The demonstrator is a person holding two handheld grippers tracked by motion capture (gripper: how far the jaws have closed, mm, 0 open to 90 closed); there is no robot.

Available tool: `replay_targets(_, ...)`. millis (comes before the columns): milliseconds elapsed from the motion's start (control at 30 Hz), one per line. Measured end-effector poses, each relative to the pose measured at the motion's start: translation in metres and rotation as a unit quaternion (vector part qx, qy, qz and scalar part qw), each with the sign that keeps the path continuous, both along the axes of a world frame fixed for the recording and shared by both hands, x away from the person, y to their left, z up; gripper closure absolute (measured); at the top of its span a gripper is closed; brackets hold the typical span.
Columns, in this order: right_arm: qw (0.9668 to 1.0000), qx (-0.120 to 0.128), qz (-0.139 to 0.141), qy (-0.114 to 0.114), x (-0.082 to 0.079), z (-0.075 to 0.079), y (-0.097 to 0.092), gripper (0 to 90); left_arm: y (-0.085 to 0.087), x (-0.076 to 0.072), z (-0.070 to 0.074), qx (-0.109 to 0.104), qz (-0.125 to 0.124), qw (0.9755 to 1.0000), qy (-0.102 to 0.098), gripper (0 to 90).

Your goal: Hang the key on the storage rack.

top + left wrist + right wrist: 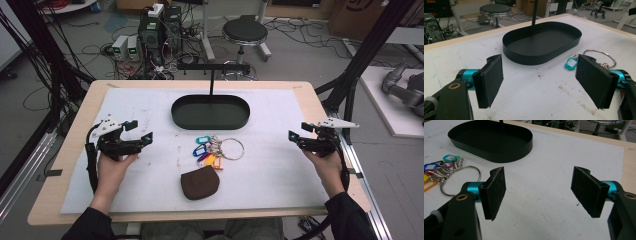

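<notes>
Currently both held above white worktop (150, 200): left gripper (138, 131) at frame left, right gripper (296, 132) at frame right, fingers of each spread wide, empty. Black oval tray (210, 122) upper centre; key ring with coloured tags (215, 150) below it, brown pouch (200, 183) lower centre
</notes>
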State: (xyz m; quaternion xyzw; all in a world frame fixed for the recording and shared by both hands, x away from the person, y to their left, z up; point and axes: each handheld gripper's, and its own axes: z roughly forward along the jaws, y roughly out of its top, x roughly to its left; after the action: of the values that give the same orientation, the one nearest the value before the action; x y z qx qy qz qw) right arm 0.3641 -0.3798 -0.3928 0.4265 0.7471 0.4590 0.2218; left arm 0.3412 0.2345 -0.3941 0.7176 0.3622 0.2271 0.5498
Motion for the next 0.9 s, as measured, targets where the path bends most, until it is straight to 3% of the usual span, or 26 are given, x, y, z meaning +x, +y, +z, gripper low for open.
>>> replay_targets(167,1.0,0.0,-0.003,-0.002,0.002,-0.001,-0.001,28.5,-0.003,-0.002,0.001,0.008,-0.012,0.9999,0.0,22.2)
replay_targets(300,1.0,-0.001,-0.003,-0.004,0.002,-0.001,-0.001,28.5,-0.004,-0.002,0.001,-0.006,-0.023,0.9997,0.001,22.5)
replay_targets(500,1.0,-0.001,-0.003,-0.002,0.002,-0.001,-0.001,28.5,-0.01,-0.002,0.001,0.0,-0.04,0.9992,0.006,23.3)
replay_targets(700,1.0,-0.005,-0.005,-0.001,0.001,-0.001,0.0,28.5,-0.021,-0.002,0.001,-0.003,-0.052,0.9987,0.002,25.1)
replay_targets(900,1.0,-0.006,-0.006,0.0,0.001,-0.002,0.0,28.5,-0.035,-0.003,-0.001,0.006,-0.068,0.9976,0.005,25.4)
